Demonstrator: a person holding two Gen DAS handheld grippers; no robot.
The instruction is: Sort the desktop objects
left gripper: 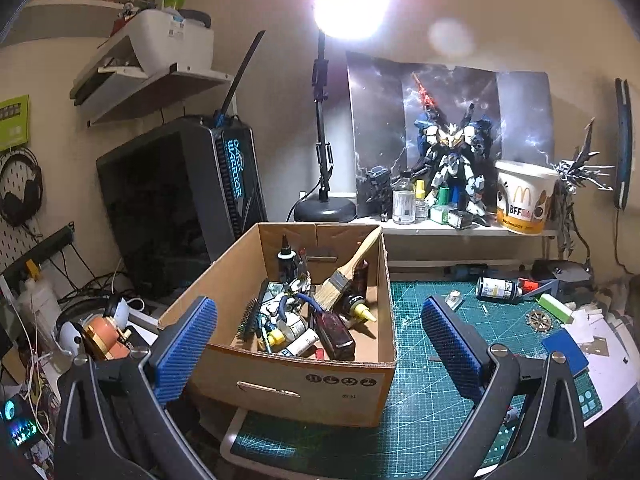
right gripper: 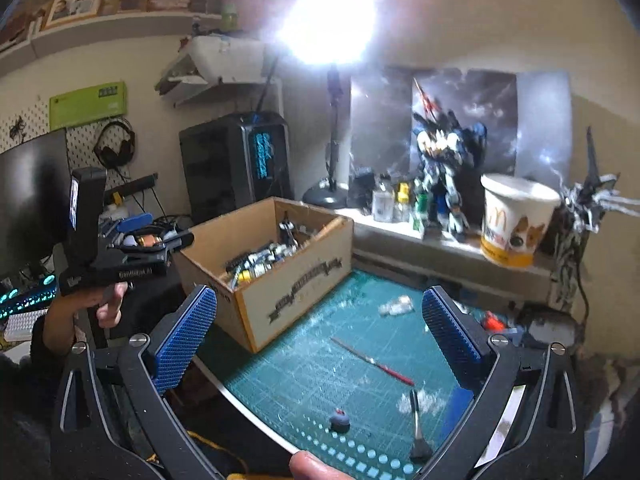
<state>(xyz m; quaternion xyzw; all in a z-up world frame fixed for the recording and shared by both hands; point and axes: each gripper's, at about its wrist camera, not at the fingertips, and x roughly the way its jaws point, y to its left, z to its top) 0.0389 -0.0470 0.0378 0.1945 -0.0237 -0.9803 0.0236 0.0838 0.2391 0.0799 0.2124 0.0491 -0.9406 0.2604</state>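
An open cardboard box (left gripper: 296,384) stands on the green cutting mat (left gripper: 420,360), holding a paintbrush (left gripper: 344,276), dark bottles (left gripper: 334,332), small tubes and a comb. My left gripper (left gripper: 320,354) hangs open just in front of the box, with nothing between its blue pads (left gripper: 186,354). My right gripper (right gripper: 318,342) is open over the mat (right gripper: 320,380), to the right of the box (right gripper: 280,288). Below it lie a thin red-handled file (right gripper: 372,362), a small dark round piece (right gripper: 339,420) and a black-handled tool (right gripper: 416,428).
A paint can (left gripper: 498,290), green block (left gripper: 554,308), blue card (left gripper: 566,350) and small wheel part (left gripper: 540,320) lie on the mat's right. A shelf behind carries a model robot (left gripper: 452,160), jars and a paper bucket (left gripper: 524,200). A hand (right gripper: 108,304) is at the left.
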